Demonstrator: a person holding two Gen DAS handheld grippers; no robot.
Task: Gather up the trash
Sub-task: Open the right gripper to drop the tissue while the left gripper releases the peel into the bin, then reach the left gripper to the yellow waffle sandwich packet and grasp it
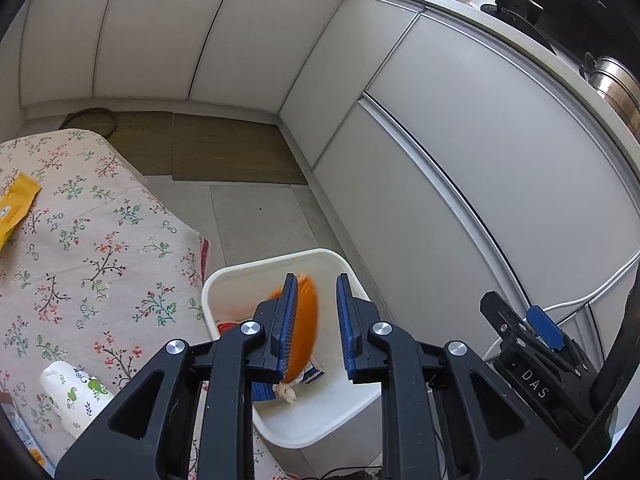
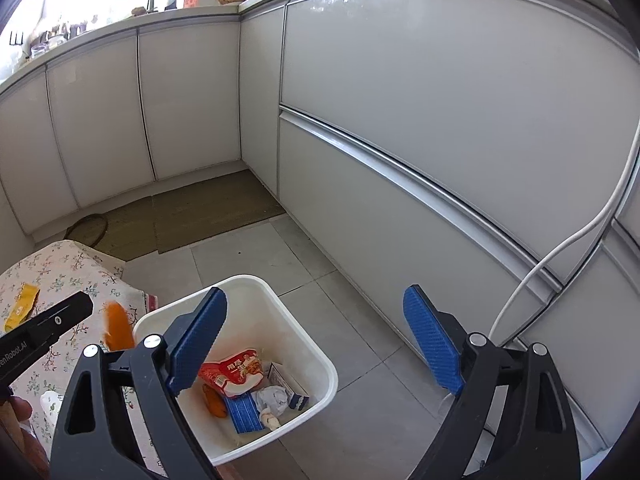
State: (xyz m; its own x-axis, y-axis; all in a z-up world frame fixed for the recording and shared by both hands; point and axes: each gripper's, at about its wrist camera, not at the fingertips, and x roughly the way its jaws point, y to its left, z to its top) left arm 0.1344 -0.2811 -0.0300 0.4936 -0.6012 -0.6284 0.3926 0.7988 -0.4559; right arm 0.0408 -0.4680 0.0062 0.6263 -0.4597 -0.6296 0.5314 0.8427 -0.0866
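Observation:
A white trash bin (image 1: 276, 266) stands on the floor beside the table; it also shows in the right wrist view (image 2: 308, 340). It holds a red snack packet (image 2: 234, 372), a blue wrapper (image 2: 242, 412), crumpled paper (image 2: 272, 398), a small box (image 2: 290, 388) and an orange piece (image 2: 214, 402). My left gripper (image 1: 317, 330) is open above the bin; a blurred orange peel (image 1: 304, 332) hangs against its left pad, seen also in the right wrist view (image 2: 118, 326). My right gripper (image 2: 316, 344) is wide open and empty over the bin.
The table with a floral cloth (image 1: 80, 248) carries a yellow packet (image 1: 16, 208) and a white bottle (image 1: 74, 392). White kitchen cabinets (image 2: 400, 120) run behind and to the right. A brown mat (image 2: 212, 208) lies on the tiled floor. A white cable (image 2: 560, 252) hangs at right.

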